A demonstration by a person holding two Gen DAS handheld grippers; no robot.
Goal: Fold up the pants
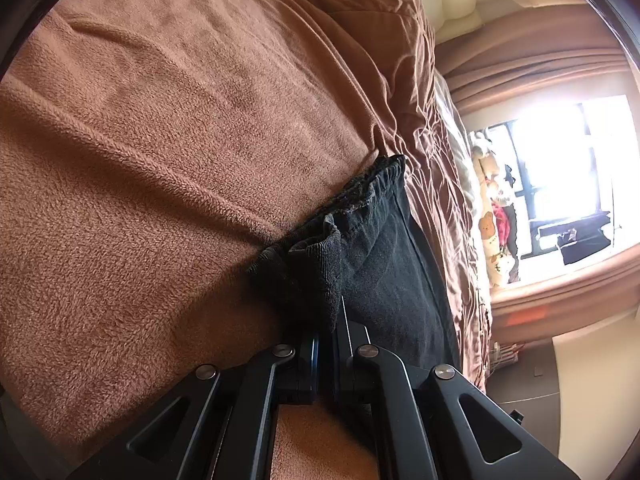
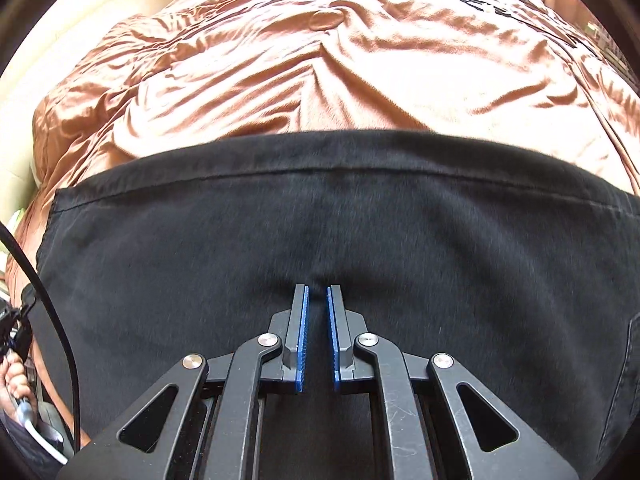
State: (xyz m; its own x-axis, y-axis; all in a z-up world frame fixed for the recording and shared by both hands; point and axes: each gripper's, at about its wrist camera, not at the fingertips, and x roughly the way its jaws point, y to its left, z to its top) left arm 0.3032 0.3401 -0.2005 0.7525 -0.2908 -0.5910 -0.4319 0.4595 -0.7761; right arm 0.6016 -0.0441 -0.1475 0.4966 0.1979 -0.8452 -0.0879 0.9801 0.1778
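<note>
In the left wrist view, the left gripper comes in from 6 o'clock, and its two fingers are pressed together on the ribbed black cuff of the pants. The cuff bunches over the fingertips and hides them. From the grip the black cloth goes toward 1 o'clock, where a gathered band of the same garment lies on top. The pants rest on a brown fleece blanket, which fills the picture from 7 to 12 o'clock. A wrinkled brown quilt lies beyond it at 1 o'clock. A bright window stands at 3 o'clock, with a brown curtain beside it.

In the right wrist view, the right gripper enters from 6 o'clock. Its blue pads stand a little apart, and a small pinch of the pants sits between the tips; whether they truly clamp it I cannot tell. The pants spread flat across the whole middle, with a stitched hem running from 9 to 3 o'clock. The shiny wrinkled quilt lies behind at 12 o'clock. A black cable hangs at 8 o'clock.
</note>
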